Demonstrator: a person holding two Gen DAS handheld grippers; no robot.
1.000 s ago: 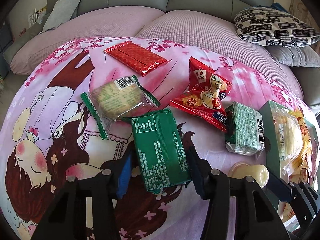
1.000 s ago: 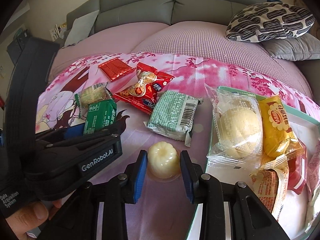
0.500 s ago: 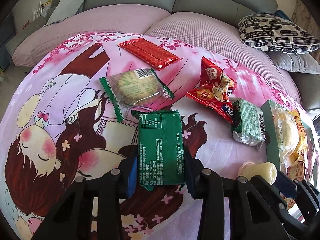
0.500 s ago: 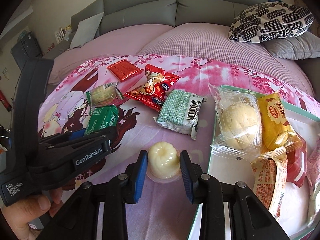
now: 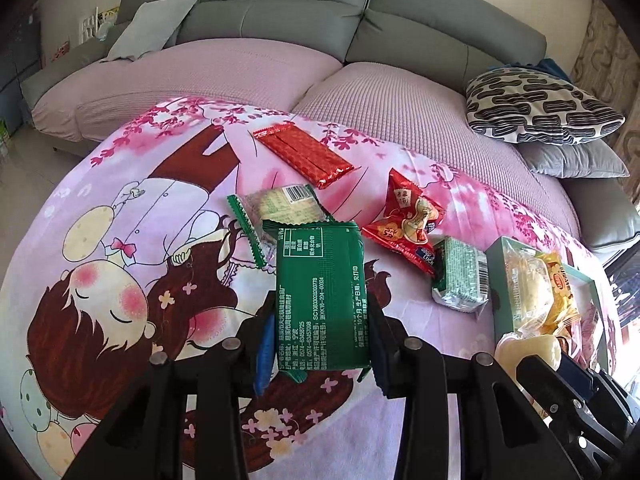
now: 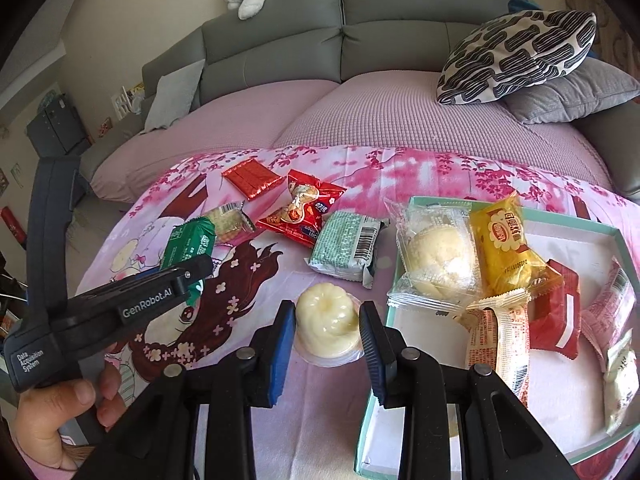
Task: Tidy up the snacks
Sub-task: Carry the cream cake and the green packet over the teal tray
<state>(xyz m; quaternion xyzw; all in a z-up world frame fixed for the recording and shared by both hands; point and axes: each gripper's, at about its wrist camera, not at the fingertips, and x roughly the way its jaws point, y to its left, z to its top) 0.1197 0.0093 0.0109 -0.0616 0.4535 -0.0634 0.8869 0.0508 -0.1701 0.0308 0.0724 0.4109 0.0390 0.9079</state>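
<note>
Both held snacks have risen off the pink cartoon-print cloth (image 5: 120, 240). Left gripper (image 5: 320, 344), just closed, pinches the flat green foil packet (image 5: 322, 292) near its bottom end, long axis pointing away; light and crinkly, likely slippery. Right gripper (image 6: 326, 334) clamps the pale yellow jelly cup (image 6: 326, 320), soft and squashable, beside the mint-green tray (image 6: 576, 226).

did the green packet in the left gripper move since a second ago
Yes. The green packet, clamped in the left gripper, has come up off the cloth: its top edge now overlaps the clear biscuit packet, which it earlier lay below.
</note>
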